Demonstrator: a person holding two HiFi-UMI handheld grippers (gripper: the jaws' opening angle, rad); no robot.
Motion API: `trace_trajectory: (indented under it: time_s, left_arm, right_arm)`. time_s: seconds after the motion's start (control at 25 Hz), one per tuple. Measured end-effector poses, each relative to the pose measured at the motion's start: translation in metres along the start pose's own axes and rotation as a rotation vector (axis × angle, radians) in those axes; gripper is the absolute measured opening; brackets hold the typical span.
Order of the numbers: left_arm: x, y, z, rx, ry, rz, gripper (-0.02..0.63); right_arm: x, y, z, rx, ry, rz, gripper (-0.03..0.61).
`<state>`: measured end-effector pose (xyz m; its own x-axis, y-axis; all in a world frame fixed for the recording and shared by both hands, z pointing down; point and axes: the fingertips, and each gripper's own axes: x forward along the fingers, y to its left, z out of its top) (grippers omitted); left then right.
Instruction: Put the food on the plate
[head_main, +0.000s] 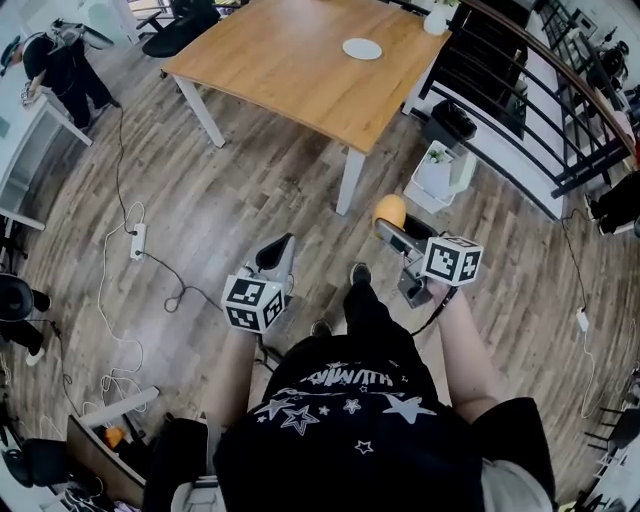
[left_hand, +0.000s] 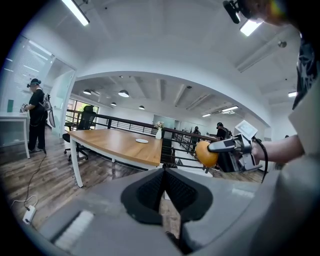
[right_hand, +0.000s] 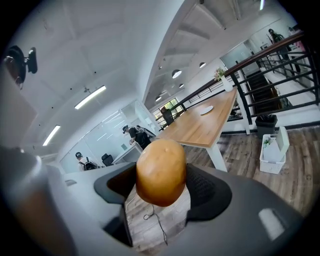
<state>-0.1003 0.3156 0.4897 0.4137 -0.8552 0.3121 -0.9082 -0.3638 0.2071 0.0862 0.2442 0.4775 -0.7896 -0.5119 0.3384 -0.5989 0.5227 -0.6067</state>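
Observation:
A yellow-brown potato (right_hand: 161, 171) sits between the black pads of my right gripper (right_hand: 162, 187), which is shut on it. From the head view the potato (head_main: 389, 210) shows at the tip of the right gripper (head_main: 392, 222), held over the wooden floor. The left gripper view shows the same potato (left_hand: 206, 153) to its right. My left gripper (left_hand: 163, 192) has its pads together with nothing in them; it hangs lower left (head_main: 283, 247) in the head view. A small white plate (head_main: 361, 48) lies on the wooden table (head_main: 290, 60) ahead, also seen as the plate (left_hand: 142, 141) and the plate (right_hand: 207, 109).
The table's white legs (head_main: 348, 180) stand ahead of me. A white basket (head_main: 437, 172) and a black bin (head_main: 450, 122) sit by the black railing (head_main: 540, 110) on the right. Cables and a power strip (head_main: 138, 241) lie on the floor at left. A person (head_main: 60, 68) stands far left.

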Motion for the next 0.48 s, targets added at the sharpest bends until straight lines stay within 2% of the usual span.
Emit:
trace_trajectory:
  time_s: [0.28, 0.48]
  left_arm:
    - [0.012, 0.021, 0.011, 0.028, 0.001, 0.041, 0.002]
    - [0.031, 0.041, 0.017, -0.014, -0.006, 0.059, 0.002]
  right_arm:
    - [0.013, -0.032, 0.01, 0.021, 0.008, -0.031, 0.319]
    - [0.04, -0.042, 0.041, 0.036, -0.02, 0.004, 0.319]
